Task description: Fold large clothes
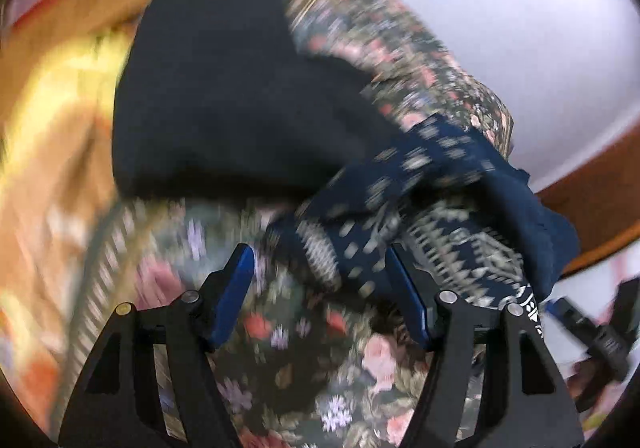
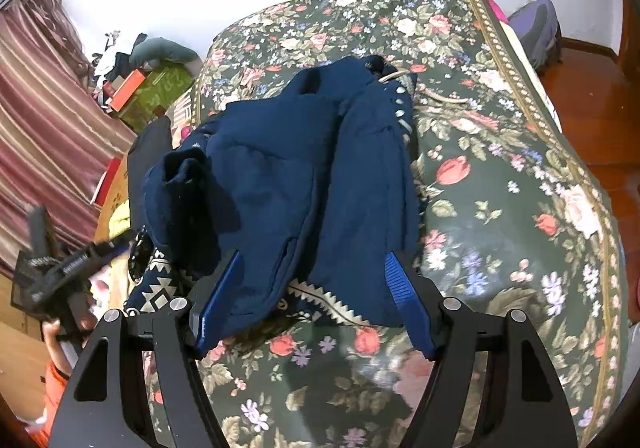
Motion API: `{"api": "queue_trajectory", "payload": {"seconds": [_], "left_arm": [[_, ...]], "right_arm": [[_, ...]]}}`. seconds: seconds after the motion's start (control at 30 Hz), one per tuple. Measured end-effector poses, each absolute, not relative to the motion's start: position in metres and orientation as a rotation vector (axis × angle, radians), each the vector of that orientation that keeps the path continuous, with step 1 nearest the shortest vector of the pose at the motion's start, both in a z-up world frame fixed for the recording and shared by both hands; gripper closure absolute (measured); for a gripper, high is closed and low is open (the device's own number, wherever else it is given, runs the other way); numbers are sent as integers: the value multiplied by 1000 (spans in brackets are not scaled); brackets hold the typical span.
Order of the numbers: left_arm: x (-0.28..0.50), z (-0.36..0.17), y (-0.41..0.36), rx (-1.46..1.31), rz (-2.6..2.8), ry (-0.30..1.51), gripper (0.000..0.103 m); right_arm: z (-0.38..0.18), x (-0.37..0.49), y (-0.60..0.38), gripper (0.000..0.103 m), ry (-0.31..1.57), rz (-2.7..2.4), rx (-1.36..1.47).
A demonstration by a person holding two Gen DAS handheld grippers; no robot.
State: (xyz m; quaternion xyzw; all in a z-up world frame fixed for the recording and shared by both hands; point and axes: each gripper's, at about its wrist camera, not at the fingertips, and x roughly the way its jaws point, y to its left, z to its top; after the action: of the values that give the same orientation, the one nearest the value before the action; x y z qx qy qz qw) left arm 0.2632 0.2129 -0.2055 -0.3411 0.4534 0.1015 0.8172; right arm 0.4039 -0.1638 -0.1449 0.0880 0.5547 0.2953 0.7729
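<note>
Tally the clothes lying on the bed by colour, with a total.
Navy blue: 1, the patterned hooded garment
Black: 1, the plain garment beside it
Total: 2, both on the floral bedspread

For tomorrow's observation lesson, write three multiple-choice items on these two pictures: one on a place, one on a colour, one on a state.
1. Where does the sweater lie?
A. on the flowered bedspread
B. on the wooden floor
C. on a chair

2. What is the sweater's main colour?
A. red
B. navy blue
C. yellow

3. How does the right gripper stand?
A. shut on the sweater
B. open, holding nothing
C. shut on the bedspread

Answers: 1 A, flowers show all round it. 2 B, dark blue cloth with pale patterned trim. 3 B, its fingers are spread apart over the sweater's hem.
</note>
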Motion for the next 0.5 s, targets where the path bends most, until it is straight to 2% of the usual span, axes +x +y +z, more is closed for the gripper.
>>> {"api": "queue_trajectory", "payload": {"seconds": [0.13, 0.4, 0.43, 0.47, 0.5], "left_arm": [[261, -243, 223, -975, 110, 989, 37], [297, -271, 216, -1145, 20, 937, 37], [301, -273, 216, -1138, 30, 932, 43], [303, -272, 216, -1129, 42, 930, 55], [307, -271, 215, -1107, 54, 927, 62]], "right_arm": [[-147, 401, -155, 34, 1213, 638, 175], [-149, 399, -154, 34, 1216, 608, 123], [-150, 399, -155, 34, 1217, 606, 120], [-151, 400, -156, 34, 1220, 602, 119], [-152, 400, -156, 34, 1222, 602, 119]]}}
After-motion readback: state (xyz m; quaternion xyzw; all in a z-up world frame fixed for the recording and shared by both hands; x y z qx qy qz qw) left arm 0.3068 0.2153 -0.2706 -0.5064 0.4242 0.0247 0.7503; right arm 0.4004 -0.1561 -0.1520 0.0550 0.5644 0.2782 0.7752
